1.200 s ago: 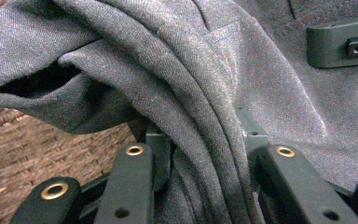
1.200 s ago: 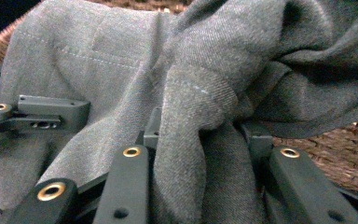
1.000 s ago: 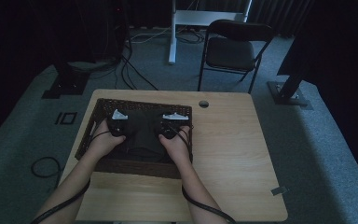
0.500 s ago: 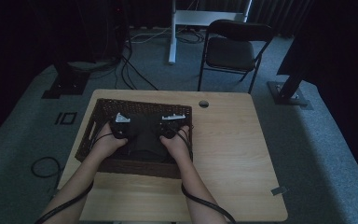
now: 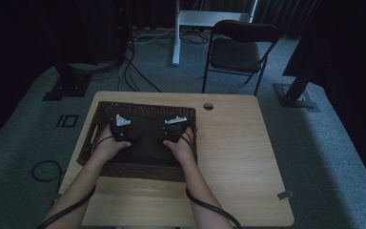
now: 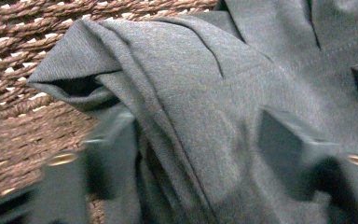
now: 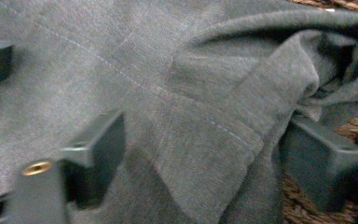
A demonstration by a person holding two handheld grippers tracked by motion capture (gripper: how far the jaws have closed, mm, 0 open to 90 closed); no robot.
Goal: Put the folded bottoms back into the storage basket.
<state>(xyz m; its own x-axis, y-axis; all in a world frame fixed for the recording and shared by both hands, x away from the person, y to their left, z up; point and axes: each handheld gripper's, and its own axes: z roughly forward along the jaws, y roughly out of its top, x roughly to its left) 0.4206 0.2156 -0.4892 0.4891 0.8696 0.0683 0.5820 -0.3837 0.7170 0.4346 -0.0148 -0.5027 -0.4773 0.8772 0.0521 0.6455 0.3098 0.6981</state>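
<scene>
A dark grey folded garment point(image 5: 145, 140) lies inside a brown woven basket point(image 5: 138, 170) on the wooden table. Both grippers reach down into the basket. My left gripper point(image 6: 196, 149) rests on the cloth's left corner fold point(image 6: 191, 84), beside the wicker point(image 6: 23, 130). Its jaws have just been opening and now stand wide apart, with the fold loose between them. My right gripper point(image 7: 205, 154) sits over the right corner of the garment point(image 7: 121, 60). Its jaws have also just been opening and stand apart around a stitched fold. In the high view, the left gripper point(image 5: 123, 125) and right gripper point(image 5: 175, 125) sit side by side.
The basket stands on the left half of the table point(image 5: 238, 157), which has a cable hole point(image 5: 208, 106) near its far edge. A folding chair point(image 5: 238, 52) stands beyond the table. Cables trail from both grippers along the forearms.
Both hands stay in the same spot inside the basket. The garment lies as before in the high view.
</scene>
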